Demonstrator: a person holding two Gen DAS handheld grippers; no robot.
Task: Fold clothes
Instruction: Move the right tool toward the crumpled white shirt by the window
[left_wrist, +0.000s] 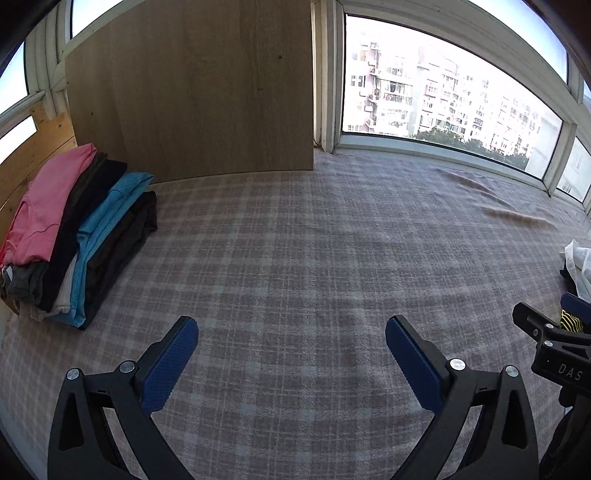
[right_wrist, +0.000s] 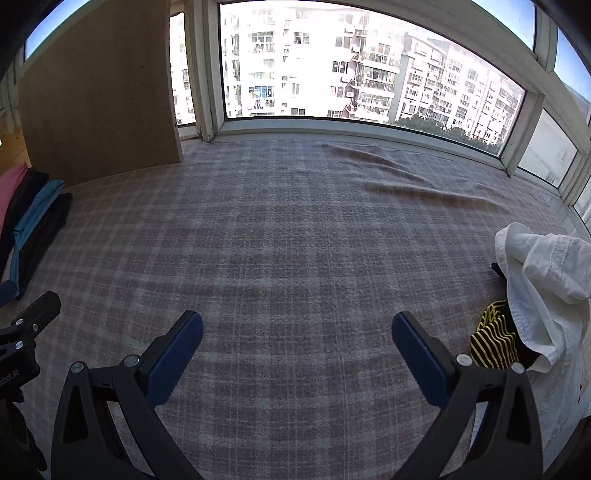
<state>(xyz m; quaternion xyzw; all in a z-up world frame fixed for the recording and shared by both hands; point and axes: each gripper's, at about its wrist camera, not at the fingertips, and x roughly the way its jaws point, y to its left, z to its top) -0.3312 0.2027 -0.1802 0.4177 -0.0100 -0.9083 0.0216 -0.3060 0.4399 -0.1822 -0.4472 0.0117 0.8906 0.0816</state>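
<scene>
Both grippers, left (left_wrist: 291, 354) and right (right_wrist: 297, 350), hang empty with jaws apart; next likely fetching the white shirt (right_wrist: 546, 280) at right, folded stack (left_wrist: 74, 236) far left

One stack of folded clothes (left_wrist: 77, 236), one white shirt (right_wrist: 546, 288), one yellow-and-black striped garment (right_wrist: 493, 341), two claws, left claw (left_wrist: 291, 360), right claw (right_wrist: 297, 356), one wooden board (left_wrist: 192, 88)

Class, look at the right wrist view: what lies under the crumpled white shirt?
Under the white shirt, a yellow-and-black striped garment pokes out, with something dark behind. How far they extend, or what else lies beneath, is covered.
</scene>
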